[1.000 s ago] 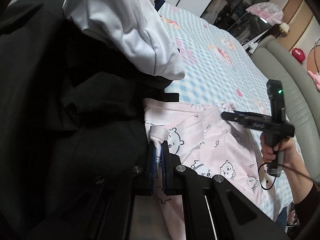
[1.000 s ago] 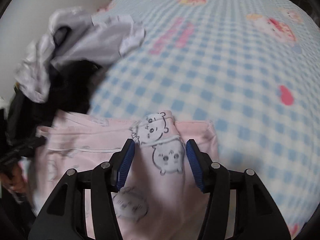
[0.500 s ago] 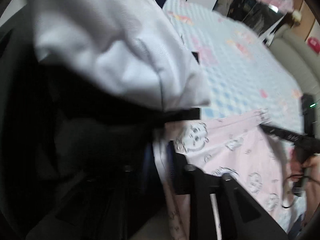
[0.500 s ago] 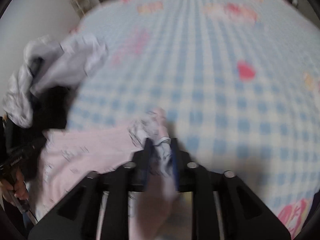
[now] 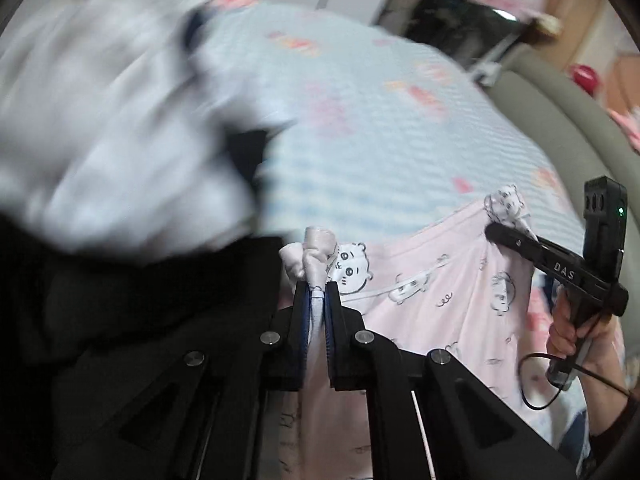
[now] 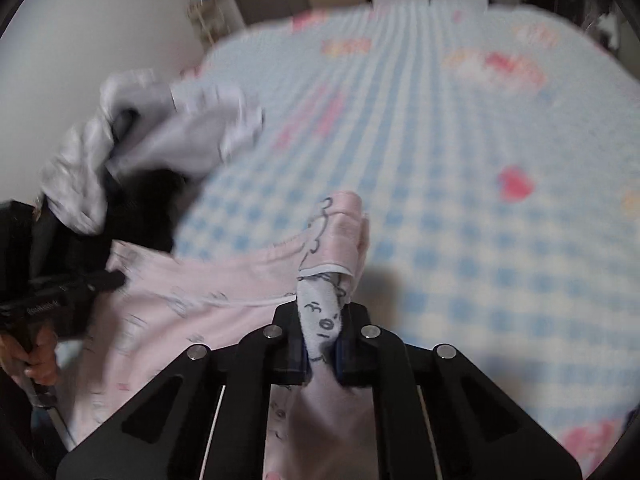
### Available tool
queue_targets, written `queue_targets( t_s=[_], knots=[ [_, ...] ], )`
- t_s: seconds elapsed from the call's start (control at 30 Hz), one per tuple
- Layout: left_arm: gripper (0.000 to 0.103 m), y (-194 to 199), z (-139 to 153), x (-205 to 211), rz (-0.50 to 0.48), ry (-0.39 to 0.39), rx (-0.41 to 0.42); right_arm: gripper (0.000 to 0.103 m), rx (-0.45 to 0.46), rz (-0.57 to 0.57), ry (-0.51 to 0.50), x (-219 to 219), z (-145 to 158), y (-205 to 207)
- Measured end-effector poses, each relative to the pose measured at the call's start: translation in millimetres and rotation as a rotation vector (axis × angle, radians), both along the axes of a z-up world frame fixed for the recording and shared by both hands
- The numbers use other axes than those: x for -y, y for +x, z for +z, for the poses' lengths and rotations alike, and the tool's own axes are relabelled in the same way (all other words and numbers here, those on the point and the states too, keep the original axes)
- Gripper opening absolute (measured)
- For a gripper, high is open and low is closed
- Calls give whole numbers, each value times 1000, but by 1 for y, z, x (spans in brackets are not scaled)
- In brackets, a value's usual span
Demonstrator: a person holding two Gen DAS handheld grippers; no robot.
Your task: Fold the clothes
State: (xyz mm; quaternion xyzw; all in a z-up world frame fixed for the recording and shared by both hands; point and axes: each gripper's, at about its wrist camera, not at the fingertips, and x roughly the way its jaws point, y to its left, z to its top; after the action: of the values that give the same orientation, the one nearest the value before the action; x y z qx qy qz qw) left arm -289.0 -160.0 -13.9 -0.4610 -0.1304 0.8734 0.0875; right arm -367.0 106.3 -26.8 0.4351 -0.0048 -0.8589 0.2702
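I had both tongs clamped on the pink printed garment [image 5: 448,304]: my left tongs [image 5: 316,304] pinched a bunched corner of its top edge at the near left, and my right tongs [image 6: 322,344] pinched the opposite corner, a wad of cloth sticking up between the pads. The garment hung stretched between the two grips above the blue checked bed sheet [image 6: 460,168], its upper hem sagging a little in the middle and the rest falling toward me. It looked light, thin and very soft, the kind of cloth that slumps wherever it is not held, so I judged the corners of the hem the right places to hold, with enough tension across to keep the edge straight. Bunched as the corners were, a loose grip might let them slip out. To the far left lay a heap of other clothes, a white garment [image 6: 172,136] over black clothing [image 5: 132,320], just beside the pink one.
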Motion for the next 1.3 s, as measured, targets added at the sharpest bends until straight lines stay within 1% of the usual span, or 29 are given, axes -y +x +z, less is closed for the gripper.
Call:
queue_targets(
  t_s=[0.1, 0.17, 0.2, 0.23, 0.27, 0.3, 0.33, 0.37, 0.4, 0.43, 0.47, 0.5, 0.6, 0.67, 0.7, 0.8, 0.83, 0.87, 0.9, 0.93, 0.97, 1.0, 1.03, 1.07, 1.1, 1.13, 1.2, 1.23, 1.3],
  knots=[
    [8, -35, 14, -30, -54, -41, -25, 7, -50, -42, 3, -32, 34, 0],
    [13, -60, 22, -49, -87, -70, -34, 8, -35, -111, 38, -53, 40, -16],
    [19, -76, 17, -49, -86, -85, 15, 19, -12, -153, 61, -61, 38, -26],
    [23, -79, 13, -45, -58, -77, 62, 26, 31, -184, 84, -68, 32, -37],
    [26, -82, 10, -42, -30, -69, 110, 32, 91, -208, 110, -75, 24, -47],
    [28, -82, 8, -38, -8, -59, 146, 33, 134, -217, 112, -78, 18, -43],
    [31, -64, 13, -38, -18, -30, 119, 33, 155, -208, 87, -78, 14, -27],
    [46, -46, 18, -37, -29, -2, 91, 33, 176, -199, 61, -77, 10, -10],
    [54, -27, 23, -35, -37, 28, 67, 36, 197, -190, 36, -77, 5, 6],
    [55, -5, 23, -25, -32, 65, 70, 38, 218, -181, 11, -76, 1, 22],
    [55, 17, 19, -20, -16, 101, 87, 43, 239, -172, -14, -76, -3, 38],
    [55, 39, 15, -14, 1, 136, 103, 45, 260, -162, -40, -75, -7, 54],
    [55, 97, 0, -6, 60, 232, 132, 45, 322, -135, -116, -74, -19, 103],
    [55, 128, -12, -6, 80, 327, 148, 45, 364, -116, -166, -73, -27, 135],
    [55, 143, -18, -7, 89, 369, 156, 49, 385, -106, -192, -73, -31, 152],
    [59, 167, -46, -21, 111, 381, 204, 60, 446, -78, -268, -71, -44, 200],
    [60, 172, -57, -27, 120, 372, 239, 63, 467, -68, -293, -71, -48, 216],
    [60, 176, -62, -32, 121, 352, 263, 68, 487, -59, -319, -70, -52, 233],
    [59, 179, -61, -40, 110, 307, 260, 68, 500, -51, -331, -66, -61, 242],
    [57, 181, -60, -47, 99, 262, 258, 64, 488, -60, -315, -59, -72, 246],
    [46, 183, -59, -54, 88, 223, 255, 51, 469, -77, -294, -57, -77, 248],
    [26, 181, -54, -58, 76, 225, 252, 41, 456, -89, -281, -56, -78, 248],
    [21, 179, -50, -62, 69, 224, 246, 34, 443, -96, -279, -56, -73, 250],
    [19, 178, -43, -65, 81, 209, 228, 26, 430, -96, -285, -58, -63, 251],
    [15, 177, -36, -68, 91, 195, 208, 23, 417, -97, -291, -60, -53, 253],
    [14, 180, -28, -72, 86, 190, 182, 21, 388, -88, -285, -61, -41, 258],
    [13, 189, -19, -78, 72, 214, 152, 18, 306, -65, -253, -62, -15, 271],
    [13, 193, -14, -81, 65, 226, 141, 18, 300, -71, -251, -65, -11, 278],
    [13, 208, -9, -82, 51, 250, 134, 18, 341, -96, -269, -71, -21, 291]
  ],
)
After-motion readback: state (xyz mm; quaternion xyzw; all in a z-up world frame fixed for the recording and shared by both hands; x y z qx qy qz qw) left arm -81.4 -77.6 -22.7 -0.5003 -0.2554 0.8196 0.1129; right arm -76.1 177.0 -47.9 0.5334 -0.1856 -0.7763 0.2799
